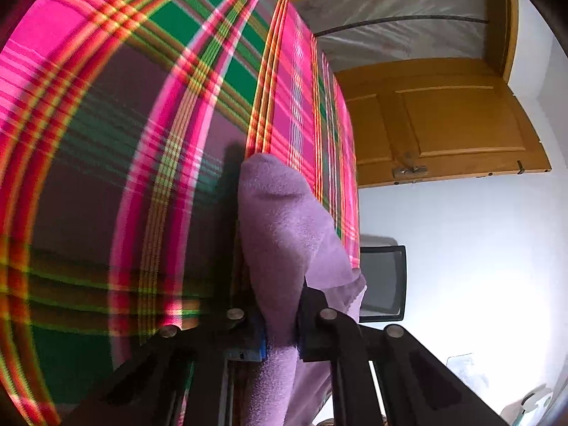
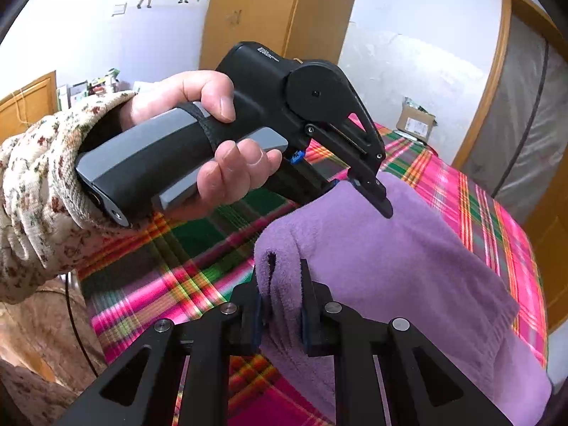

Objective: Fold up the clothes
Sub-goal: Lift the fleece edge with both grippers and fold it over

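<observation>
Two grippers — left (image 1: pixel 280 319), right (image 2: pixel 282 305) — jaws clamped on fuzzy lilac garment (image 2: pixel 390 255)

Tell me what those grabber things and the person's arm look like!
The left gripper is black with a chunky pistol-style handle that has grey panels, a round black hinge disc, a small blue part underneath and tiny white lettering on top. The right gripper has black angular linkage arms with silver bolts and blue-edged jaws. The person wears a cream knitted sleeve dotted with small flowers.

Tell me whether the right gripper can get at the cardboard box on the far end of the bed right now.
Probably not: the right gripper is shut on the purple garment, and the cardboard box sits far across the plaid bedspread.
</observation>
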Tool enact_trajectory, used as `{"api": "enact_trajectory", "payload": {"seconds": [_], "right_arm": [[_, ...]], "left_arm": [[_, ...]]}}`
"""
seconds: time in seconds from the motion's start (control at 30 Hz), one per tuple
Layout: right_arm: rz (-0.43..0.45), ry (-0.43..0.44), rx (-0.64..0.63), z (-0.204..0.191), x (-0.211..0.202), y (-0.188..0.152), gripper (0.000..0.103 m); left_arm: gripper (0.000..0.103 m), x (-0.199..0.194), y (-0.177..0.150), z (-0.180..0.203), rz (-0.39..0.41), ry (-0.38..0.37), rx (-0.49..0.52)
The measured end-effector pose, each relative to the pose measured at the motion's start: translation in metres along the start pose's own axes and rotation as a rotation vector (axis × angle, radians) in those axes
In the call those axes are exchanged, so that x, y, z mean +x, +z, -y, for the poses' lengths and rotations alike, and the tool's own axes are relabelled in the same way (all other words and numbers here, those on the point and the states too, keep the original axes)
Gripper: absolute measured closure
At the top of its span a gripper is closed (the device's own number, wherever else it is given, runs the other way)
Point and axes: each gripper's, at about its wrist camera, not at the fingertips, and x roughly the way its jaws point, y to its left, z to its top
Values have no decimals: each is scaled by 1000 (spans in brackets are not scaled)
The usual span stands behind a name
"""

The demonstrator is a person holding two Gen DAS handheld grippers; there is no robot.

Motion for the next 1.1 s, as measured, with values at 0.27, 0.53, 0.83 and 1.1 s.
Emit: {"api": "enact_trajectory", "payload": {"seconds": [0.27, 0.53, 0.83, 1.1], "right_arm": [[12, 74, -30, -16, 11, 17, 87], [8, 167, -67, -41, 27, 34, 87], [8, 258, -96, -65, 43, 49, 87], [-25, 317, -88, -74, 59, 53, 87]], "left_arm": [[92, -36, -3, -8, 53, 28, 6], [92, -73, -9, -33, 99, 66, -29], [92, -106, -16, -56, 149, 111, -69], [89, -113, -18, -73, 159, 128, -103]]}}
